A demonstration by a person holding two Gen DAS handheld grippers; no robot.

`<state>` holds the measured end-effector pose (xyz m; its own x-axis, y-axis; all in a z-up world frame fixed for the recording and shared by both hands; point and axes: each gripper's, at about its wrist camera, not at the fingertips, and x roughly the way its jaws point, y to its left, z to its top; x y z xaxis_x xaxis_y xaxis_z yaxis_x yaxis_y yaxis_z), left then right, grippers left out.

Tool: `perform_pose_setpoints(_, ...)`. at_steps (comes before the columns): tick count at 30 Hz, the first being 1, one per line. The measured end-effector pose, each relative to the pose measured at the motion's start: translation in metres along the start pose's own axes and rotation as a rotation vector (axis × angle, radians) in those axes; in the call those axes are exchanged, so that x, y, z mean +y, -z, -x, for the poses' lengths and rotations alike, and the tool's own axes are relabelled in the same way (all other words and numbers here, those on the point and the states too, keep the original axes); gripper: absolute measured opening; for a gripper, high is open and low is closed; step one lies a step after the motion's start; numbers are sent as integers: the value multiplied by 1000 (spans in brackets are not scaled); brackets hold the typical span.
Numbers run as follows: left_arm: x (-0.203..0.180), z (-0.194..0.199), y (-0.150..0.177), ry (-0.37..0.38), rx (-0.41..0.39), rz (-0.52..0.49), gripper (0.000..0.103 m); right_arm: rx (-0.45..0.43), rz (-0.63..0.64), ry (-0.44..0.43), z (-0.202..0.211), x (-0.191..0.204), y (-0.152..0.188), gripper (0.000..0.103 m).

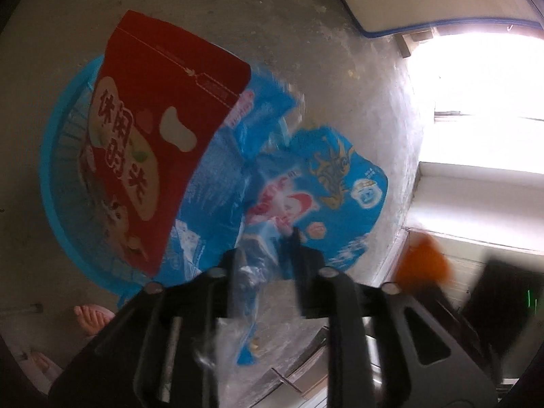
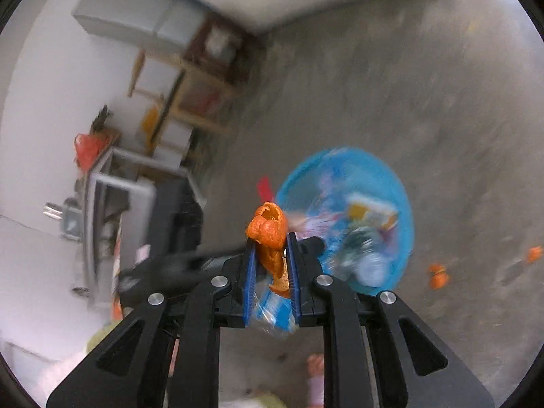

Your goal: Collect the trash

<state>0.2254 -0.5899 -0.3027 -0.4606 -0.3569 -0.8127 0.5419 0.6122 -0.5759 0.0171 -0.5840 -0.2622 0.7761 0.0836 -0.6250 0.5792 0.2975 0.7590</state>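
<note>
In the left wrist view a round blue basket (image 1: 47,170) stands on the concrete floor. A red snack bag (image 1: 153,142) sticks out of it, and a crumpled blue wrapper (image 1: 333,183) hangs over its near rim. My left gripper (image 1: 265,255) hovers just above that wrapper, jaws apart, with the wrapper's clear tail loose between them. In the right wrist view my right gripper (image 2: 270,241) is shut on a curled orange peel (image 2: 268,227). It is held in the air beside the basket (image 2: 404,210), which holds several wrappers. The picture is blurred.
More peel pieces (image 2: 437,277) lie on the floor right of the basket, one farther off (image 2: 533,253). A person's sandalled foot (image 1: 91,316) stands near the basket. Shelves and a metal frame (image 2: 112,187) line the wall on the left.
</note>
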Motion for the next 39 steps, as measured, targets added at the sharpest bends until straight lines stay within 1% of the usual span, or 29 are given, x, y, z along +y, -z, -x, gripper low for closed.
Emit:
perform_pose_setpoints(1,-1,5,0,-9,-3,4,34,33,-25,30,-17,-7,-8,17)
perform_pose_setpoints(2,1,9,-1,-32,-4,15,48,61,-29,36,-28,-11,-12,17)
perform_pose_setpoints(3,1,10,-2,-50,-4,24,54,85,-50,41,-39,-18,-18,17)
perform_pose_setpoints(4,4,13,-4,-69,-5,38,54,99,-74,45,-47,-23,-21,17)
perform_pose_setpoints(5,8,20,-4,-63,-9,60,58,116,-90,41,-53,-28,-25,17)
perform_pose_setpoints(6,9,25,-6,-43,-13,73,63,127,-91,67,-60,-31,-27,17)
perform_pose_setpoints(7,10,31,-5,-37,-19,75,63,137,-87,98,-65,-34,-28,17)
perform_pose_setpoints(10,4,56,-1,-38,-36,36,66,173,-89,144,-78,-39,-29,17)
perform_pose_setpoints(11,-1,69,1,-36,-46,10,67,178,-87,159,-81,-41,-30,20)
perform_pose_setpoints(13,-6,90,7,-29,-61,-16,69,188,-72,214,-85,-42,-30,21)
perform_pose_setpoints(15,-17,116,15,-1,-75,-51,72,187,-41,232,-84,-40,-32,29)
perform_pose_setpoints(16,-23,131,21,11,-88,-77,73,170,-22,235,-79,-36,-32,39)
perform_pose_setpoints(17,-28,147,28,21,-106,-105,75,146,0,232,-73,-30,-32,47)
perform_pose_setpoints(21,-46,202,62,44,-195,-194,78,83,39,219,-51,-13,-35,49)
perform_pose_setpoints(22,-49,221,76,33,-241,-217,78,69,39,219,-45,-10,-36,49)
perform_pose_setpoints(24,-54,261,110,22,-336,-277,81,29,52,206,-25,-2,-32,49)
perform_pose_setpoints(25,-54,272,125,11,-368,-301,82,10,65,199,-14,5,-28,49)
perform_pose_setpoints(26,-55,294,148,-8,-428,-332,83,-3,80,195,-4,10,-24,49)
perform_pose_setpoints(28,-59,321,183,-43,-520,-368,84,-43,134,188,22,30,-7,49)
perform_pose_setpoints(29,-60,333,198,-57,-558,-378,87,-62,163,187,34,39,2,49)
perform_pose_setpoints(30,-58,348,222,-73,-617,-391,90,-84,205,187,52,52,16,49)
perform_pose_setpoints(31,-56,361,247,-98,-674,-398,90,-115,253,194,70,67,32,52)
perform_pose_setpoints(32,-54,367,264,-119,-712,-400,91,-145,299,210,87,82,50,56)
perform_pose_setpoints(33,-51,376,289,-148,-764,-401,93,-169,336,218,101,94,64,58)
perform_pose_setpoints(34,-48,382,310,-178,-805,-401,94,-193,372,223,115,107,80,62)
perform_pose_setpoints(35,-46,386,328,-205,-837,-399,94,-214,408,228,127,119,97,69)
perform_pose_setpoints(36,-42,391,350,-237,-875,-390,94,-246,464,236,144,138,125,72)
perform_pose_setpoints(38,-35,395,388,-299,-936,-353,94,-285,532,250,165,158,158,81)
perform_pose_setpoints(39,-32,394,403,-321,-953,-336,94,-305,586,262,174,175,181,83)
